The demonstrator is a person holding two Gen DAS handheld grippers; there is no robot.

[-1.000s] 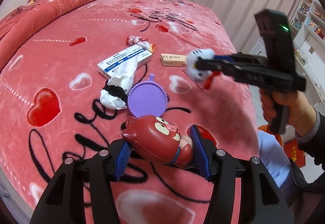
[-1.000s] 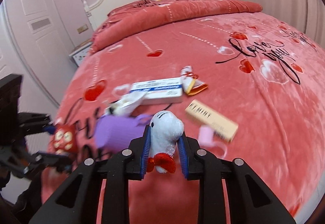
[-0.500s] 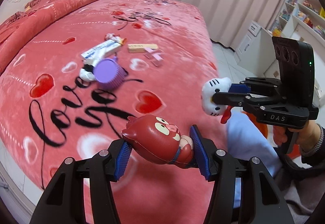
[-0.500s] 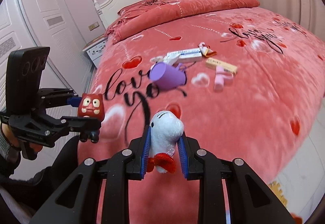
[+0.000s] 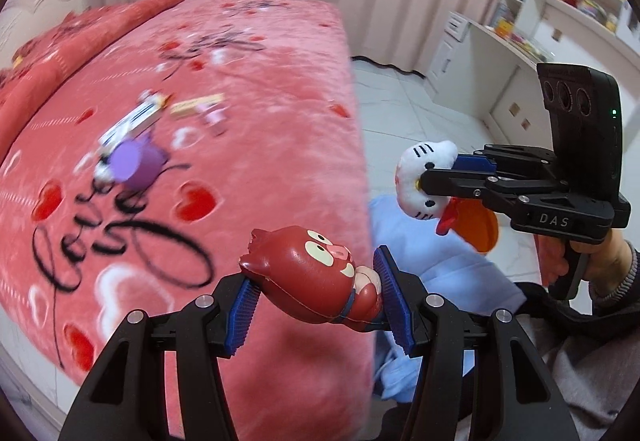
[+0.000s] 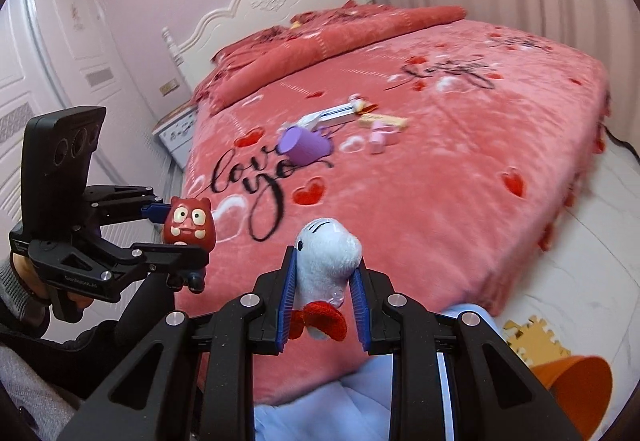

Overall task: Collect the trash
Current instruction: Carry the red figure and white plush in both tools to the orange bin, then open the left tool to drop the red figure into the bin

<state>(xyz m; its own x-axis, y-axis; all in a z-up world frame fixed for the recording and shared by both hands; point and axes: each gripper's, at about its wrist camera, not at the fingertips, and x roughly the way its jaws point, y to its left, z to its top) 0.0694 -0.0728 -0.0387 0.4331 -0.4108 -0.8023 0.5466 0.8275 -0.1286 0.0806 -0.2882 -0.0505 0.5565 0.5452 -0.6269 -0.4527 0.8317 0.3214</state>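
My left gripper (image 5: 316,305) is shut on a red cartoon figure toy (image 5: 308,277), held above the near edge of the bed; from the right wrist view that toy (image 6: 189,222) shows at the left. My right gripper (image 6: 324,295) is shut on a white plush cat with a red bow (image 6: 326,261); in the left wrist view the plush (image 5: 424,177) hangs over the floor beside the bed. Back on the bedspread lie a purple cup (image 6: 306,145) on its side, a white-and-blue box (image 6: 338,112), a tan box (image 6: 382,120), a pink item (image 6: 378,135) and a crumpled wrapper (image 6: 360,102).
An orange bin (image 6: 576,381) stands on the floor at the bed's corner, partly seen as an orange bin rim (image 5: 478,231) behind the plush. Light-blue cloth (image 5: 432,281) lies below the grippers. A white desk and shelves (image 5: 520,25) stand at the far right, a nightstand (image 6: 178,135) at the bed's left.
Both grippers have drawn back from the middle of the bed toward its near edge, each still holding its toy. The items on the bedspread now look smaller and farther away.
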